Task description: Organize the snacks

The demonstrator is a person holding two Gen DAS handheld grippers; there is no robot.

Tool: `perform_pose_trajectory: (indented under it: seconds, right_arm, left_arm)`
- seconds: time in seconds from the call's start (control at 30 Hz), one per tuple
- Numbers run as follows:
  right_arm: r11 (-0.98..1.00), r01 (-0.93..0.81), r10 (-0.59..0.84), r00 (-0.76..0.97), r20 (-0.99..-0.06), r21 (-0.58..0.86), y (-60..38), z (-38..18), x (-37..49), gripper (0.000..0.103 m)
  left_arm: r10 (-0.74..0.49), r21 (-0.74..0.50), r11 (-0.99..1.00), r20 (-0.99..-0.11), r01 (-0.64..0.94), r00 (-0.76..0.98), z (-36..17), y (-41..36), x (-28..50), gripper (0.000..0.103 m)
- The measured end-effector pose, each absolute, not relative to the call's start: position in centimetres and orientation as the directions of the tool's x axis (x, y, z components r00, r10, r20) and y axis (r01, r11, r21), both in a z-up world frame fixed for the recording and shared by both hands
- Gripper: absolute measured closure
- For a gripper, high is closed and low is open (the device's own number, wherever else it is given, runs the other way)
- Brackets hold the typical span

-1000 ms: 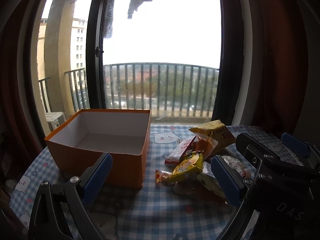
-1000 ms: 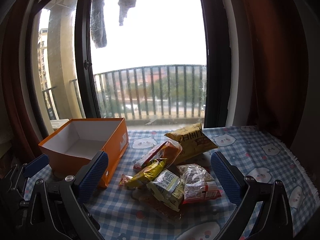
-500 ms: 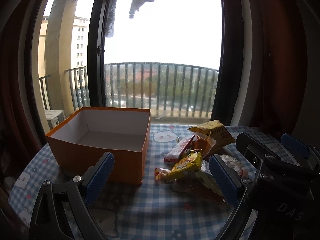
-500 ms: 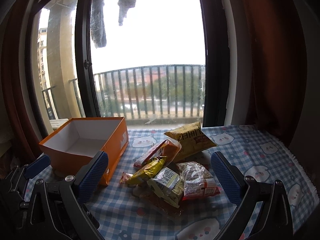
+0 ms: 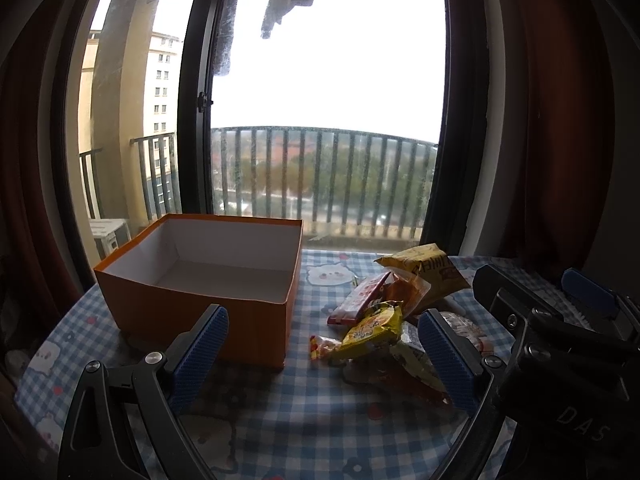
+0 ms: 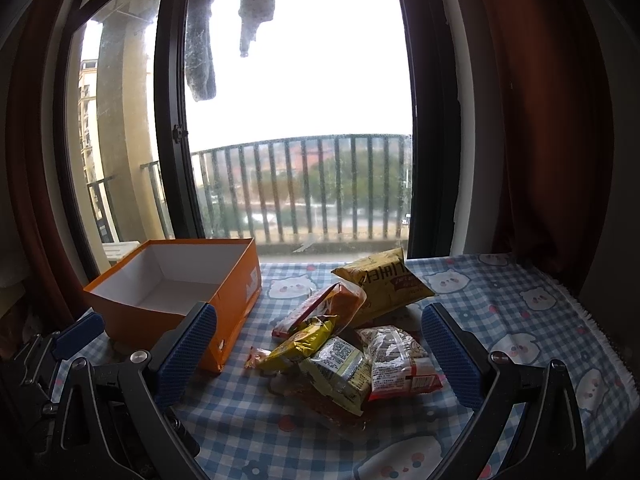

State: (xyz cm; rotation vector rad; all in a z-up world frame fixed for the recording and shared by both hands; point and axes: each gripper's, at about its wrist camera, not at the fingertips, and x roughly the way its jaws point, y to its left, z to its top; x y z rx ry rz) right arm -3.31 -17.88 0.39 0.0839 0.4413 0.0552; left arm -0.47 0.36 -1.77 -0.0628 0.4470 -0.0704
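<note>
Blown-out daylight through the window (image 5: 324, 92) backlights my dim tabletop (image 6: 500, 320); fisheye edges bend and darken.

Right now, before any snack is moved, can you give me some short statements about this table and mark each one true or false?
1. The orange box is empty. True.
2. The snack pile lies inside the box. False: it lies on the checked tablecloth, beside the box.
3. The left gripper is open and holds nothing. True.
4. The right gripper is shut on the big yellow bag. False: it is open, and the bag lies at the far side of the pile.
5. The box has a lid on it. False: its top is open.
</note>
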Motion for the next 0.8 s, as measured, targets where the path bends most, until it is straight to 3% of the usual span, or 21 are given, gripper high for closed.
perform_pose_trajectory:
  seconds: [0.8]
  right_arm:
    - [0.994,-0.025,0.067,0.905,-0.420,0.105,-19.7,0.1,-1.8,0.000]
  left_arm:
    - [-0.087,-0.072,0.995,-0.431,0.062,0.898,-1.7,-1.8,1.3,0.006]
